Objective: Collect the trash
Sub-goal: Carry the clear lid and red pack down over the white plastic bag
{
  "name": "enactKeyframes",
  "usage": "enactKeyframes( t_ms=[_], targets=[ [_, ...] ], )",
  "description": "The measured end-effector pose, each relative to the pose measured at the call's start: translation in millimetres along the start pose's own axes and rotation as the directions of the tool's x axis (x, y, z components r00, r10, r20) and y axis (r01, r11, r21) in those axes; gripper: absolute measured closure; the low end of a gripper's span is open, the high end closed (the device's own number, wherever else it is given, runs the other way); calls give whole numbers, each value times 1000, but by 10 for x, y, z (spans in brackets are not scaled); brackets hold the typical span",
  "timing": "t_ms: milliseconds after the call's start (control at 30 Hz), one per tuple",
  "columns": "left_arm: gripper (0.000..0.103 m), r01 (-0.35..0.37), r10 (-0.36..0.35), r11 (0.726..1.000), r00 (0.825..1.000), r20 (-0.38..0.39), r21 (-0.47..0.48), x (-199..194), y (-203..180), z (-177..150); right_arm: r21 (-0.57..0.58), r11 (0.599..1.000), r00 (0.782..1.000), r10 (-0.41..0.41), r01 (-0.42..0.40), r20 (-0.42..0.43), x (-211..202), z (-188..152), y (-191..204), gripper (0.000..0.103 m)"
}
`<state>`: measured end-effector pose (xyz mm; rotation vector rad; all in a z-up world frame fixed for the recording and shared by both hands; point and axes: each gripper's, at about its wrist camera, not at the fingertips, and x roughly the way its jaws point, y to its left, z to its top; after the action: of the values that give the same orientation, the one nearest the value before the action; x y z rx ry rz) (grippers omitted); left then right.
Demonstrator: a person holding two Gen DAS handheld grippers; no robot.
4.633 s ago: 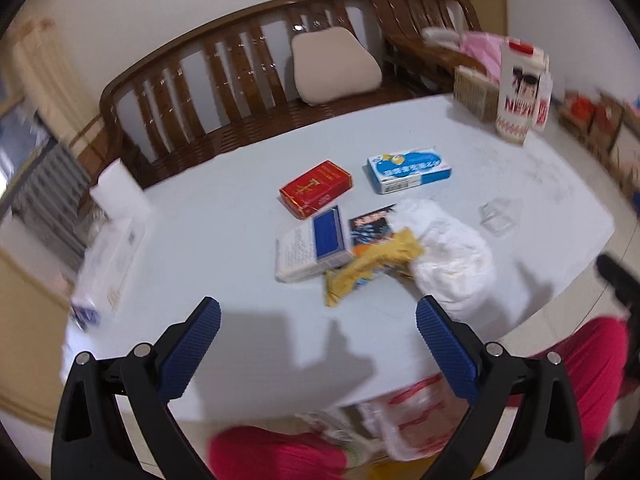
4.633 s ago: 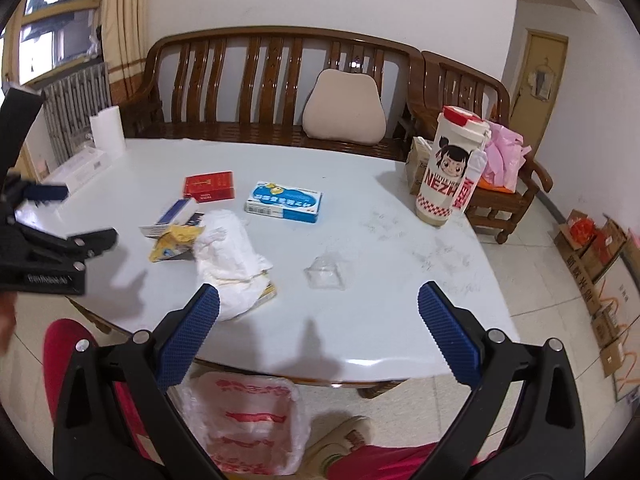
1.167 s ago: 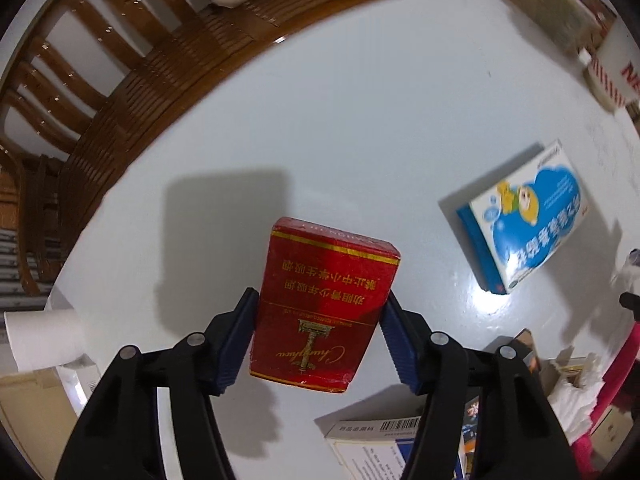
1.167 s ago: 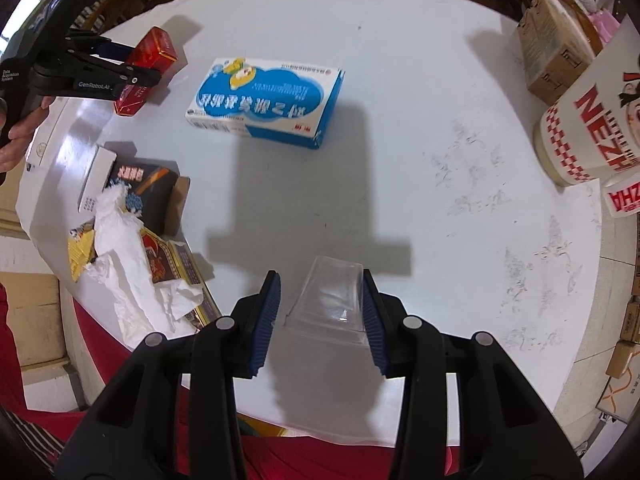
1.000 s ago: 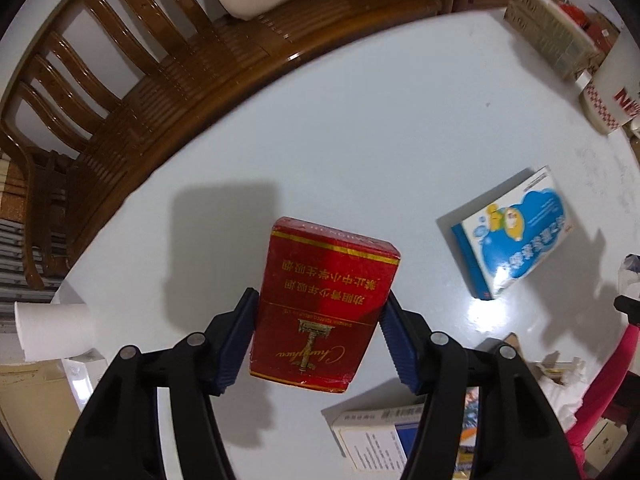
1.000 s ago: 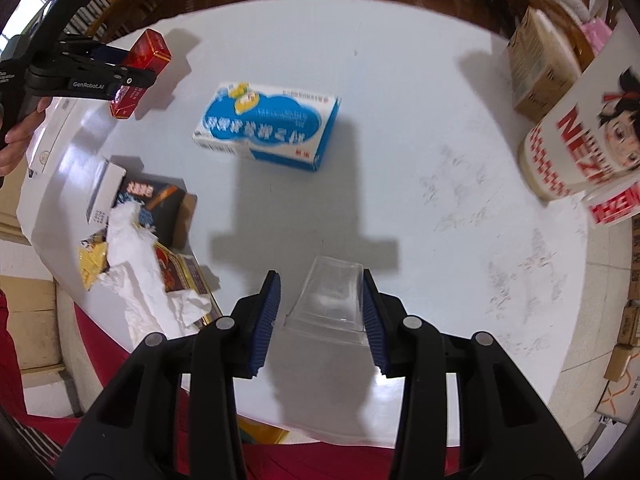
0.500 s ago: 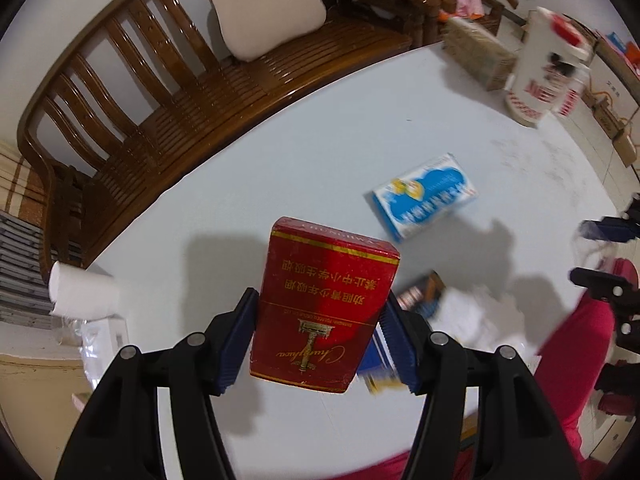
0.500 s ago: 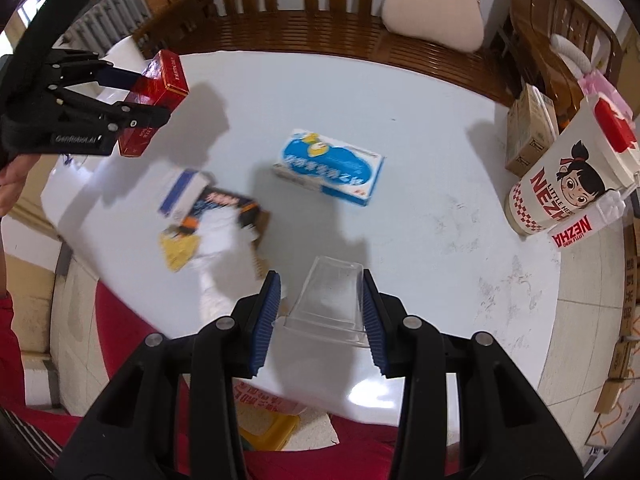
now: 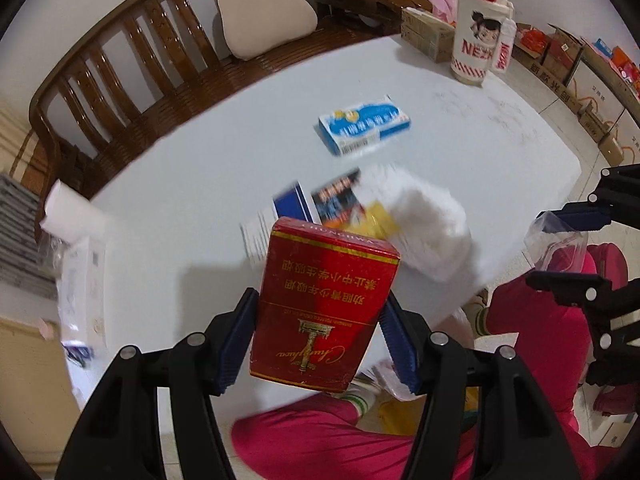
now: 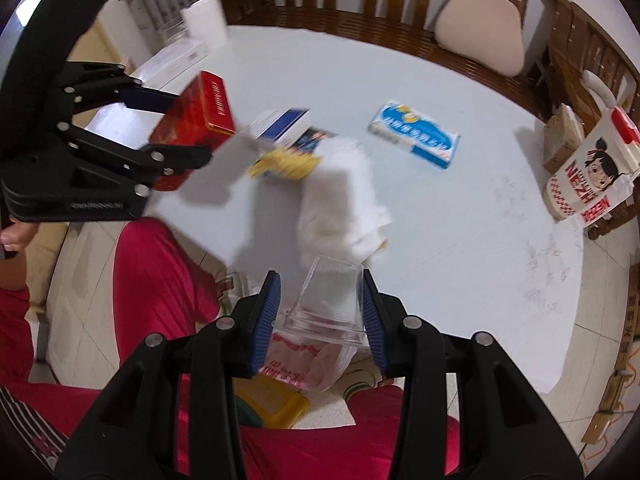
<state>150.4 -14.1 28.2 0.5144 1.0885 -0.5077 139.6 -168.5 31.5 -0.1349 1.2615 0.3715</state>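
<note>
Surface: white round surface fronted by a slatted wooden bench that carries a beige cushion; pale tiled floor shows past its near edge.
Left gripper: left gripper is clenched on a red cigarette pack, both blue pads pressed against the pack's long sides; the pack is off the surface, over its near edge.
Right gripper: right gripper is clenched on a clear plastic cup, its wide mouth toward the camera, held beyond the near rim of the surface.
Below the cup: thin plastic bag with red print sits on the floor directly under the cup, between the person's red trouser legs.
Trash on the surface: crumpled white tissue, yellow wrapper, a dark packet and a blue-and-white box lie bunched together near the near edge.
Apart from the pile: blue medicine box lies flat toward the middle.
Far right: tall printed cartoon tumbler stands upright.
Far left: white paper roll stands at the rim.
</note>
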Motion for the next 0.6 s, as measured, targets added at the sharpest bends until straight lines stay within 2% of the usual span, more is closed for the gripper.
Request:
enactKeyframes(
  t_ms=[67, 333, 467, 600],
  targets=[
    [44, 27, -27, 999, 1000, -7, -21, 41, -35, -162, -19, 1000, 1000, -9, 9, 3, 37, -97, 94, 63],
    [44, 48, -48, 995, 999, 0, -85, 265, -253, -646, -64, 998, 1000, 15, -15, -6, 282, -520, 405, 63],
    [44, 46, -46, 994, 999, 3, -100, 408, -433, -873, -75, 997, 1000, 17, -19, -16, 438, -718, 502, 63],
    [44, 76, -77, 992, 997, 3, -101, 601, -625, -1065, -76, 997, 999, 24, -26, -33, 633, -909, 541, 63]
  ],
)
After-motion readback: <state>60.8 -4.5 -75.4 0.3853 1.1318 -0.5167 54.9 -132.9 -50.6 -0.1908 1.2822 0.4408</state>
